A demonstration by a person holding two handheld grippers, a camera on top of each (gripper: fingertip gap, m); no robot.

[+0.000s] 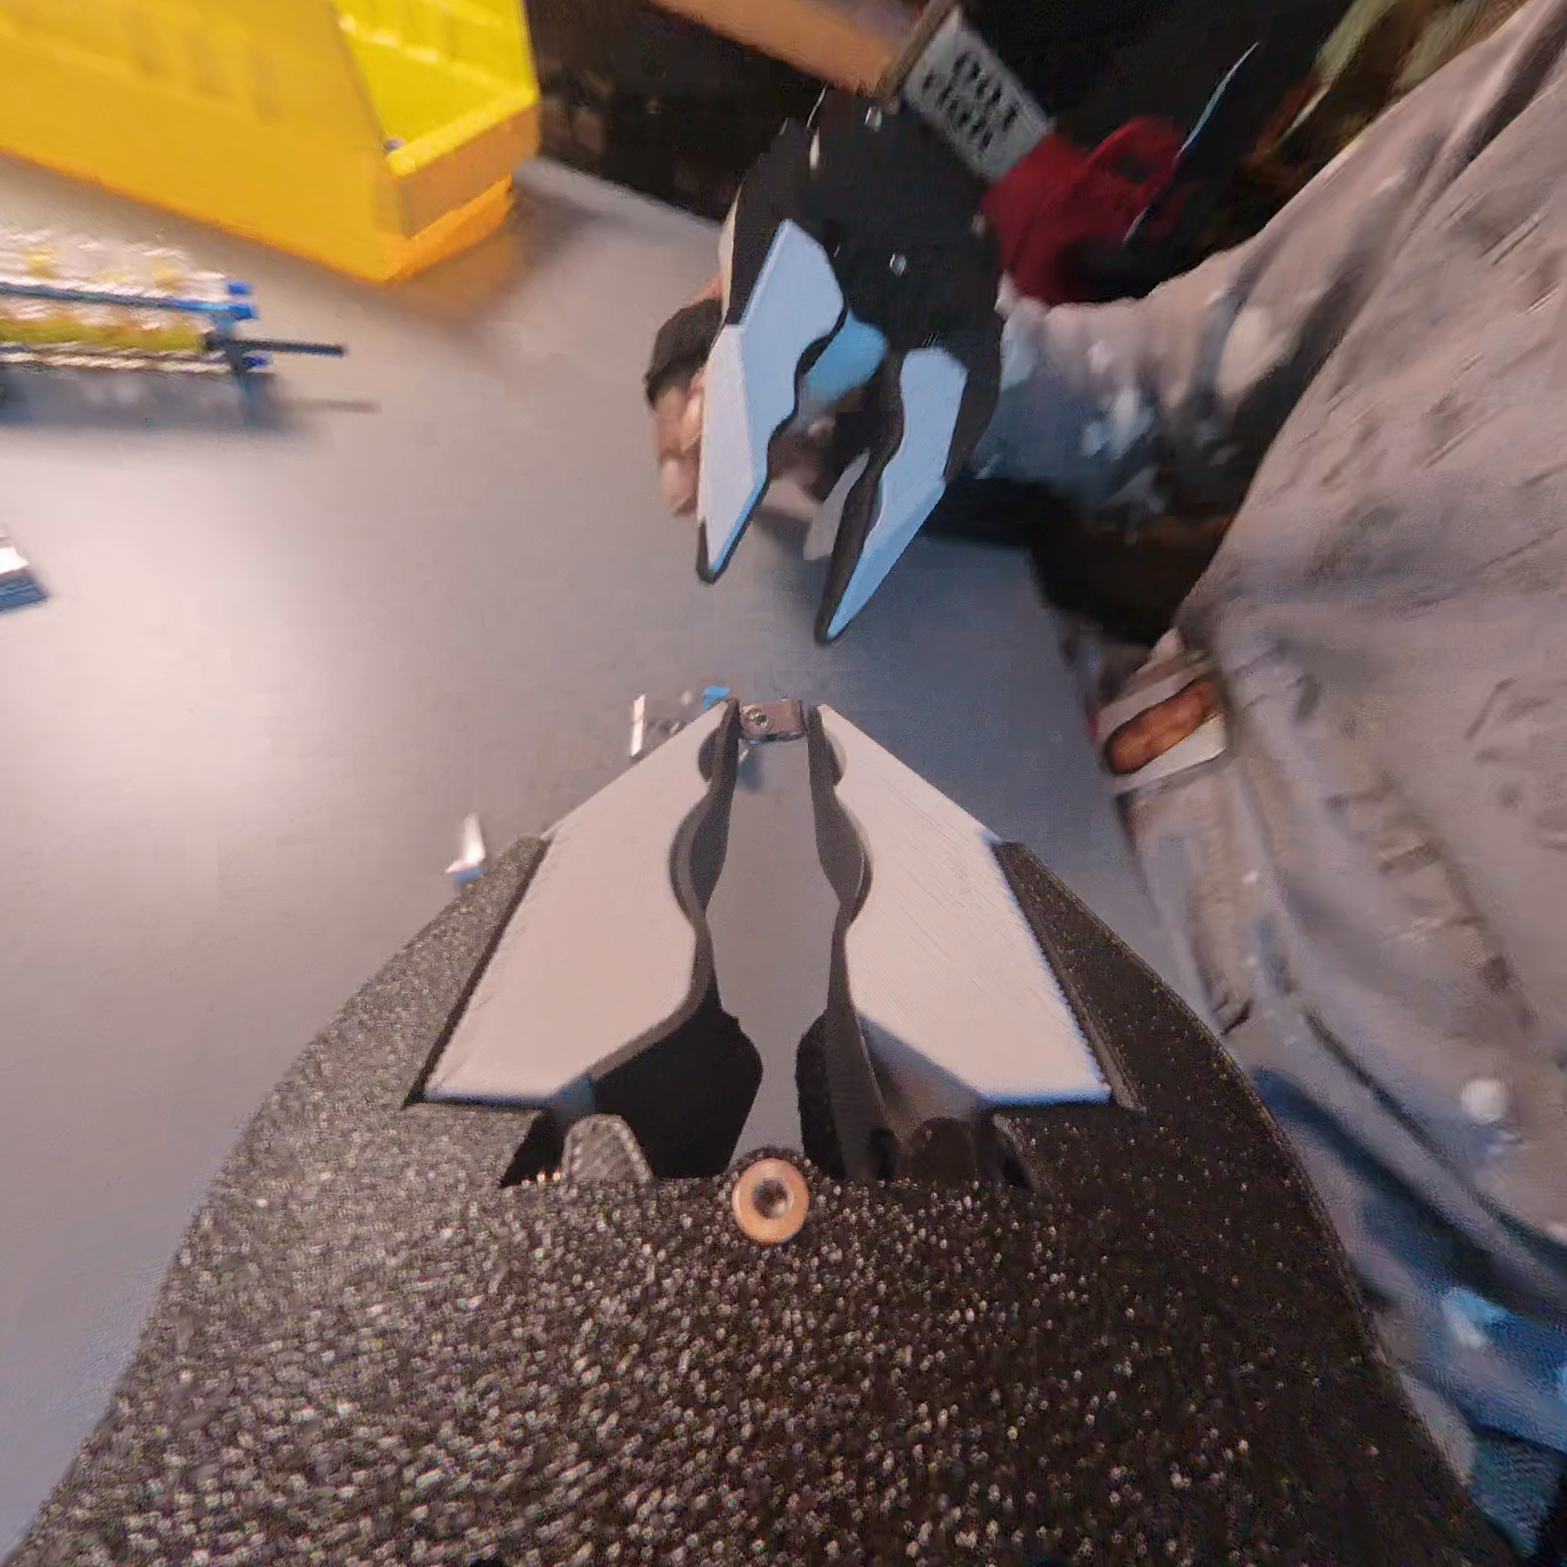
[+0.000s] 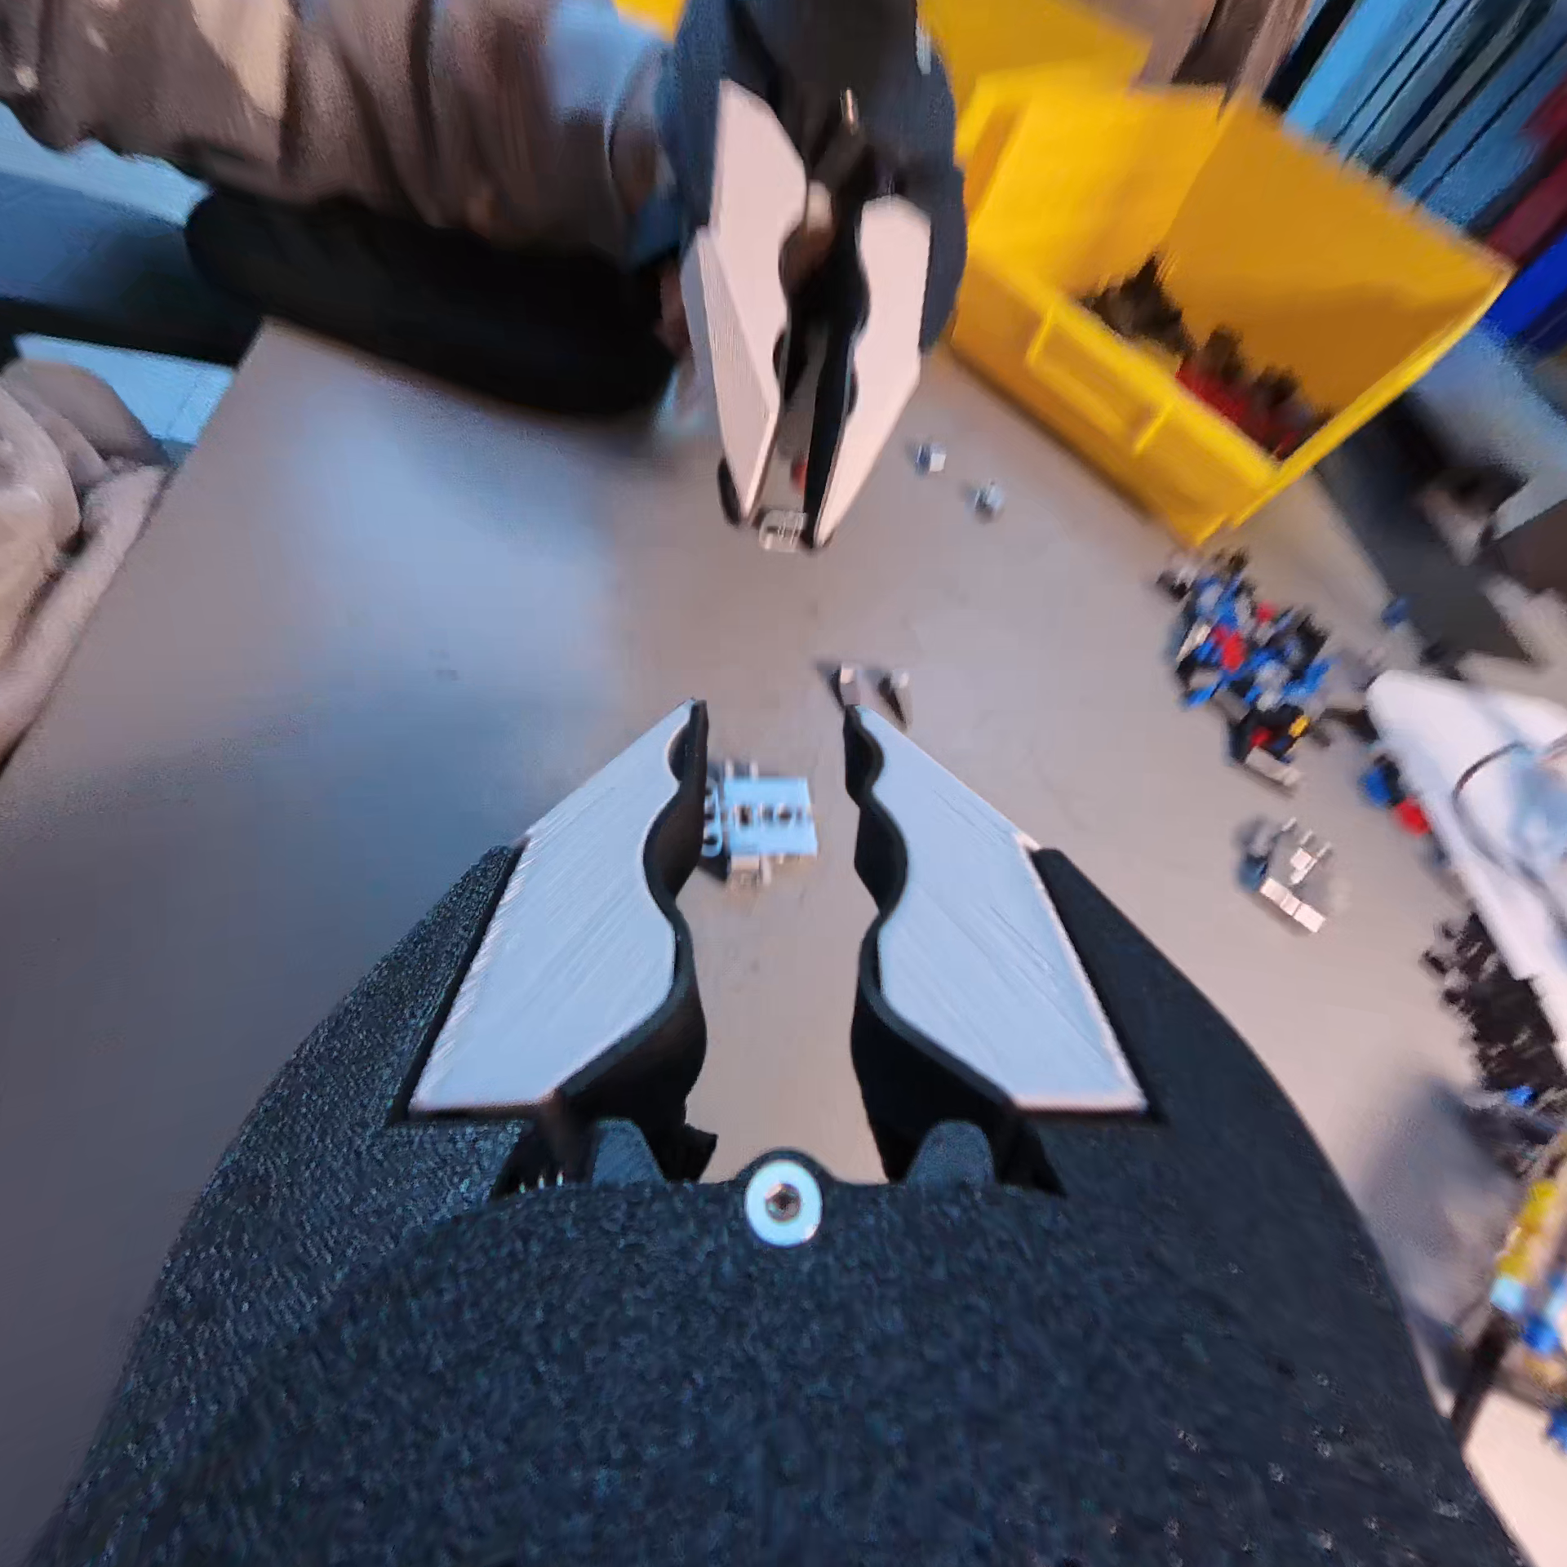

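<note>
While the left tool (image 1: 770, 721) pinches a small metal piece (image 1: 772, 722), the right tool (image 2: 773, 721) gapes empty.

Grey counter (image 2: 339, 593), bright yellow bin (image 2: 1229, 254). Silver-grey jaws edged in black on a speckled black body. Loose bricks (image 2: 1246, 644) blue, red, black. Small block (image 2: 767, 818) looks pale grey, though it's blurred.

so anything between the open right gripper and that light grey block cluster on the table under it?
Nothing visible. The right gripper is open and empty, and the light grey block cluster lies on the grey table in plain sight between its fingers. The left gripper, shut on a small grey piece, is farther off.
</note>
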